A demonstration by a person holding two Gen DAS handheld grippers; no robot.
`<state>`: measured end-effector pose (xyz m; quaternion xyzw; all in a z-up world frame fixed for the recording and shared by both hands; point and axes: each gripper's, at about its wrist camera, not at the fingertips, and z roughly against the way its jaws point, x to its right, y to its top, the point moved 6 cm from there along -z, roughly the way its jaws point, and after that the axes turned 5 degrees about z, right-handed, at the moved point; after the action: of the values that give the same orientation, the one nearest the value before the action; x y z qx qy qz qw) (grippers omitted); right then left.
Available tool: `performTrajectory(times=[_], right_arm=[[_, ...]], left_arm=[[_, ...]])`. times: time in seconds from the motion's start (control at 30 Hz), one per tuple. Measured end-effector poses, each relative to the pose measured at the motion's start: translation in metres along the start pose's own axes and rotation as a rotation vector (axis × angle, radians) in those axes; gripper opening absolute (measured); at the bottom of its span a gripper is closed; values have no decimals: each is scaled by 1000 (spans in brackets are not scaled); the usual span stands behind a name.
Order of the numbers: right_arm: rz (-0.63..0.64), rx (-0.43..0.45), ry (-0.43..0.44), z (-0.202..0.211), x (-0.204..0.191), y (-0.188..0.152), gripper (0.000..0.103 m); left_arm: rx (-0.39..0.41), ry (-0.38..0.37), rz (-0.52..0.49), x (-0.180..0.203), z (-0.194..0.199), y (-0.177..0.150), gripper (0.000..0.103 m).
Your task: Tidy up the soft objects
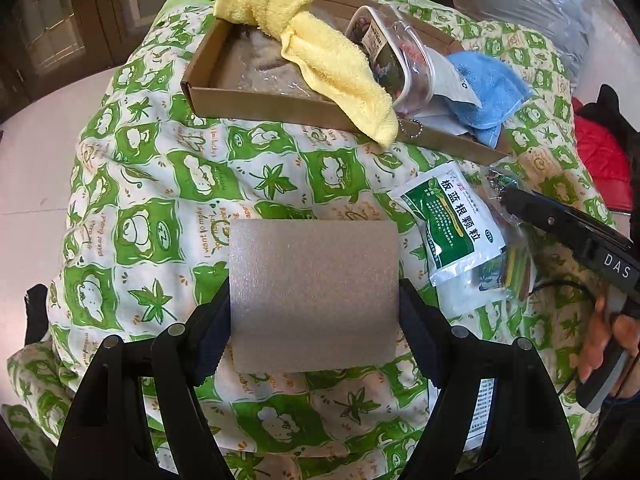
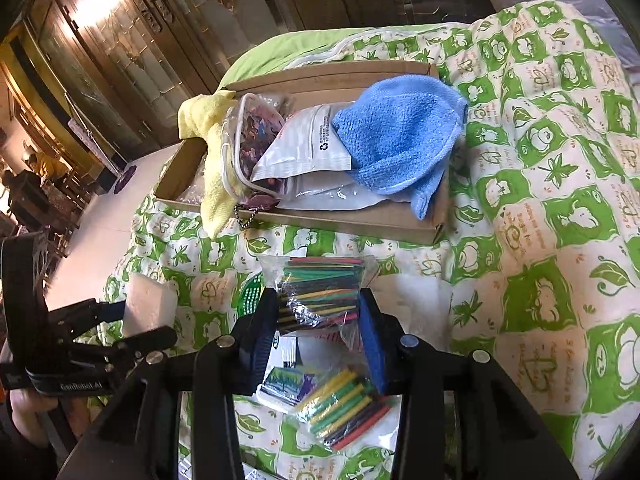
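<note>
My left gripper (image 1: 314,320) is shut on a grey foam block (image 1: 314,296), held above the green-patterned quilt (image 1: 160,208); the block also shows white in the right wrist view (image 2: 150,308). My right gripper (image 2: 318,328) is shut on a clear bag of coloured sticks (image 2: 320,288) just above the quilt. A shallow cardboard box (image 1: 248,108) lies ahead, holding a yellow towel (image 1: 320,52), a blue towel (image 2: 400,136), a clear zip pouch (image 2: 256,136) and a white plastic bag (image 2: 308,148).
A green and white medicine sachet (image 1: 452,216) lies on the quilt right of the block. A second bag of coloured sticks (image 2: 344,408) and a small picture packet (image 2: 288,384) lie under my right gripper. Dark wooden doors (image 2: 120,40) stand beyond the bed.
</note>
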<state>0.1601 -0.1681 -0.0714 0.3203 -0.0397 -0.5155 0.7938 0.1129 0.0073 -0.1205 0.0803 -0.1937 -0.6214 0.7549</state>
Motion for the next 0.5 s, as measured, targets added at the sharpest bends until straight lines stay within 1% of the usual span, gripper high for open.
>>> performTrajectory(times=[0.17,0.2,0.5], right_arm=[[7,-3,-2,-3,-1,1,40],[6,-3,-2,-3,-1,1,40],[0,-4,2,-4,-2,0,40]], left_arm=[[4,4,-7,5,0,0,77],[3,4,-7,0,2,2,77],[6,11,-14,1,3,2,77]])
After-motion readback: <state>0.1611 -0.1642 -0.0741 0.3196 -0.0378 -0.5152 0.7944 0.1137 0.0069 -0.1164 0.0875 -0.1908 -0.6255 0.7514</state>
